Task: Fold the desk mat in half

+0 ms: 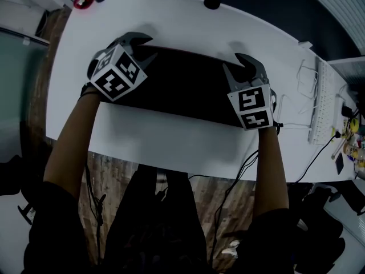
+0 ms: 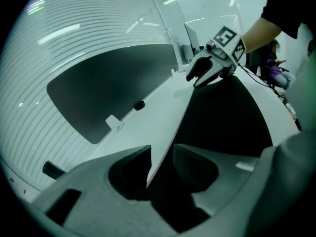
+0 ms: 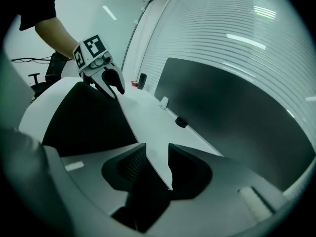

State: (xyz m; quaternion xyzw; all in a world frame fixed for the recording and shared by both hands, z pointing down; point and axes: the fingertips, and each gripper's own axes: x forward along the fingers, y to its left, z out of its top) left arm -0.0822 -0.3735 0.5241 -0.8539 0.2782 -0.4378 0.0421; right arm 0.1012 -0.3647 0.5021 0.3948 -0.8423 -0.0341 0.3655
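Left claw [image 2: 162, 149] sits half spread with the edge of the mat [image 2: 222, 117] running through the gap. Bare table [image 2: 163, 95] shows between that edge and one pad, so I read no real pinch. Right claw [image 3: 157, 149], same story: spread, edge inside, not squeezed. From the head view the mat lies as a dark band across the middle of the white table. Both claws are at its far long edge, one toward each end. Can't tell from up top whether it's already doubled over.

Risks, quick. With both claws this loose the edge can drop out. If one side goes first, the fold lands crooked, corners off. If it is doubled, the top layer may spring open once nothing pins it. Closing down on such a thin edge could miss, or catch only one layer. Mat could also skid on the smooth table if I drag instead of lift. Right claw works near the keyboard [image 1: 321, 104]; a wide swing would knock it.
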